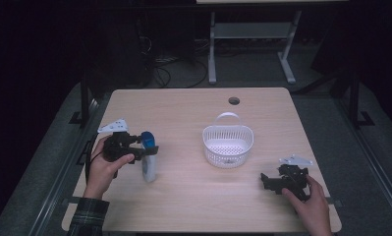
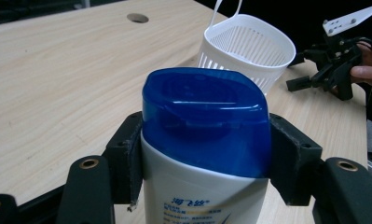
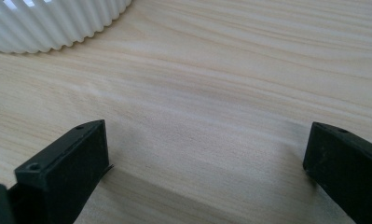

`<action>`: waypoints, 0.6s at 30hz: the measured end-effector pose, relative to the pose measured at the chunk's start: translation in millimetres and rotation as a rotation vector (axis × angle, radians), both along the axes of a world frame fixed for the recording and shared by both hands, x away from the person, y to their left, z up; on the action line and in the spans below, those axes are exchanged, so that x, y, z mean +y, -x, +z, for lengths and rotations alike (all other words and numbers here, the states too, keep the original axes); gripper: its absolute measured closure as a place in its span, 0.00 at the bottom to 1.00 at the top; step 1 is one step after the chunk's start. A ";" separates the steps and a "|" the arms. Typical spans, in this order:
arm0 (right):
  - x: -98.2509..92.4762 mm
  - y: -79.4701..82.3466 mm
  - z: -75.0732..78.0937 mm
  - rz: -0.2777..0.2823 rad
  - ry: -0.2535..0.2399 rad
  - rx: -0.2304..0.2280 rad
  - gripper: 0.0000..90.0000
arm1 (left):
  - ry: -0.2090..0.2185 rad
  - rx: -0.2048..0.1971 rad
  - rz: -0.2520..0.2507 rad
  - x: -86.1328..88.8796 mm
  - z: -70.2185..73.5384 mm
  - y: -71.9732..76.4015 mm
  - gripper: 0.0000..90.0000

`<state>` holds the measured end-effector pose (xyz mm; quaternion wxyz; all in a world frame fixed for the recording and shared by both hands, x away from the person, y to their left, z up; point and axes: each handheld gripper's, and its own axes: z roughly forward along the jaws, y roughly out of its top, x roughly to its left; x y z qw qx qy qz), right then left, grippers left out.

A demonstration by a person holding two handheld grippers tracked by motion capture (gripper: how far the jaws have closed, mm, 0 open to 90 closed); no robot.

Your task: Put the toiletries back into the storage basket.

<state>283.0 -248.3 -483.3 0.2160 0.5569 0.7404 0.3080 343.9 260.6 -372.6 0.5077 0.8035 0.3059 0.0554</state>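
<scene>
The left tool (image 2: 204, 154) pinched a bottle (image 2: 207, 154). Its two black jaws pressed on the bottle from both sides, just under the blue cap (image 2: 204, 112). The bottle was white with a blue cap on top. In the high view the left tool (image 1: 145, 150) gripped the bottle (image 1: 148, 164) near its top, on the left part of the counter (image 1: 183, 206). The pictures did not let me tell if the bottle touched the counter. A hand (image 1: 102, 169) in a checked sleeve (image 1: 88, 219) held this tool.

A white basket (image 1: 228, 142) sat near the middle of the counter, to the right of the bottle and well apart from it. It had thin slits in its wall and a thin handle standing up. It looked empty inside.

The right tool (image 3: 207, 158) was spread wide with nothing between its jaws. It pointed low over the bare wood, close to the basket (image 3: 53, 23). In the high view the right tool (image 1: 267, 182) was near the right front corner of the counter, held by the other hand (image 1: 309, 206).

A round hole (image 1: 234, 101) was in the counter near the far edge.
</scene>
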 end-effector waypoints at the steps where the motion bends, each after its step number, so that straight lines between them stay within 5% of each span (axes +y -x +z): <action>1: 0.0 0.0 0.0 0.000 0.000 0.000 0.00 | 0.001 -0.003 -0.001 -0.2 1.1 0.4 0.41; 18: 0.1 0.0 0.0 0.000 -0.001 0.000 0.00 | 0.039 -0.066 -0.013 -10.7 22.6 2.4 0.41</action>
